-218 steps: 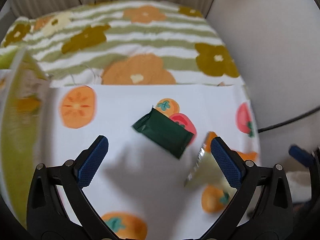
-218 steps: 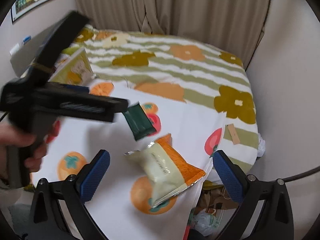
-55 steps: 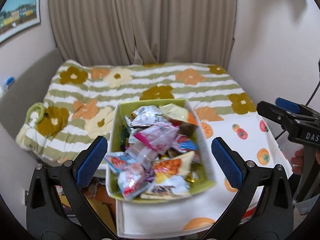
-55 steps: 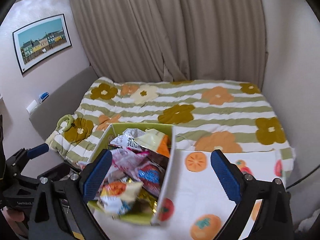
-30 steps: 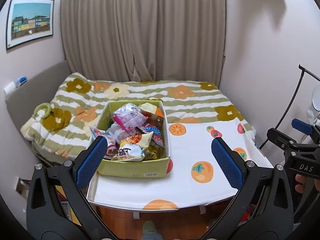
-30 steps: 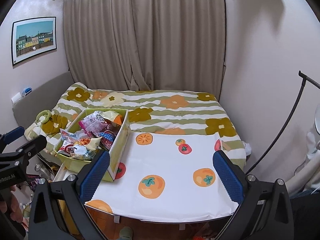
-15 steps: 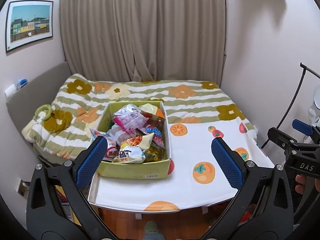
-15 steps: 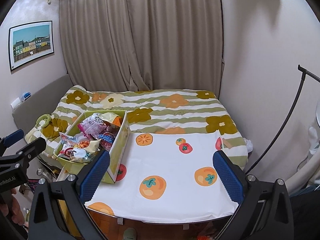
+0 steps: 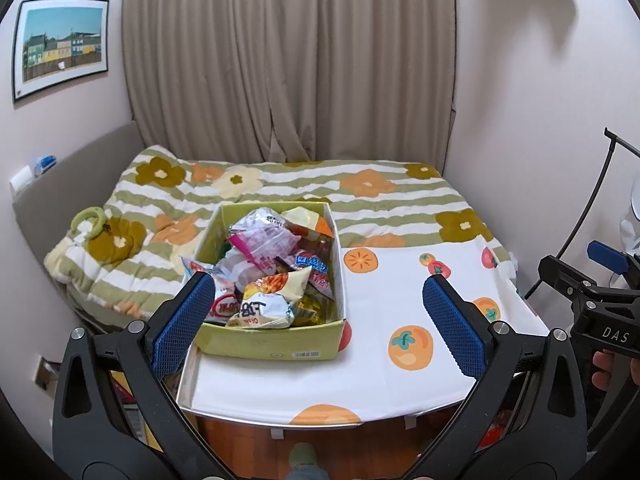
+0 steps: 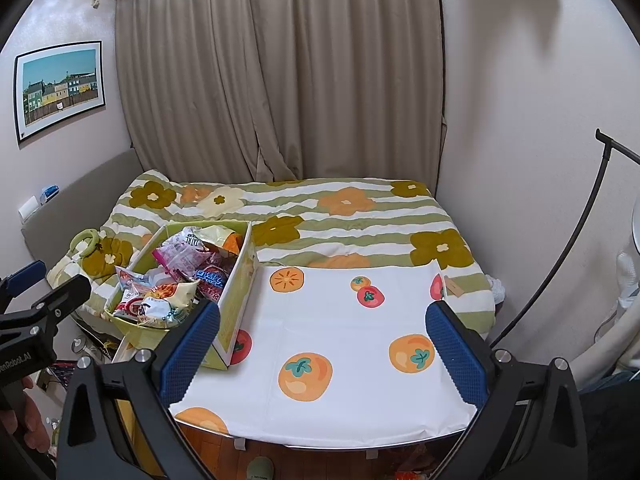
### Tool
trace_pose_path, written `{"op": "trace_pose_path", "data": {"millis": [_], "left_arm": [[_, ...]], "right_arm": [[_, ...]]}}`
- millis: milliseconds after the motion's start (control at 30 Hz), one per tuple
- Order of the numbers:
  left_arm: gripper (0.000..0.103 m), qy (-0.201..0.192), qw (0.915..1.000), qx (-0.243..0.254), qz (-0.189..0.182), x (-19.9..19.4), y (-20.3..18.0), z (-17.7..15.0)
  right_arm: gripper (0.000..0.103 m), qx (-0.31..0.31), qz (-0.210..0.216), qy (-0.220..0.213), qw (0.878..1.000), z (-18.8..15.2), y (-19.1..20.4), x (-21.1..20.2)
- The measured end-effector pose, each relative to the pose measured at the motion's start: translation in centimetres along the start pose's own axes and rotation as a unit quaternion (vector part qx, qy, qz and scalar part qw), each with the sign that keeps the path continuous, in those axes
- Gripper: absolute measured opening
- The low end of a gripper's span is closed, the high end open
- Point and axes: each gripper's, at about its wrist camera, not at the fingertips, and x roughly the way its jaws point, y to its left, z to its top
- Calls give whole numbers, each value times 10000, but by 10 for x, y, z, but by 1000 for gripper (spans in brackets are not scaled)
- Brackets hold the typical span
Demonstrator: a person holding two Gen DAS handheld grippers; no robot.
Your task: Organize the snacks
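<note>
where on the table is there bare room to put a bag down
The white fruit-print cloth lies bare from the green box across to the table's right edge, and forward to its front edge. The left side is crowded: the box sits there, heaped with snack bags. Both the left gripper and right gripper hang back with jaws open.

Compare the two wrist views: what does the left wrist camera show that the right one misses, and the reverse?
Left wrist only: the barcode label on the near wall of the green cardboard snack box, and the right gripper at its edge. Right wrist only: the box's printed white side wall and a tan tag on the bedspread. Both: the packet-filled box on the fruit-print white cloth, jaws open and empty.
</note>
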Motion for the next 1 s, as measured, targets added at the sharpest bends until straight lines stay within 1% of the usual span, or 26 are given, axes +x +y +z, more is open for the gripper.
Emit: {"op": "trace_pose_path", "data": {"millis": [733,1000], "left_arm": [[103,6,10000,-22,4,1,4,-1],[103,-36,10000,14,87,2,1,-5]], "right_arm": [[102,2,0,2,10000,2,0,0],[102,0,0,2,10000,1,0,1]]}}
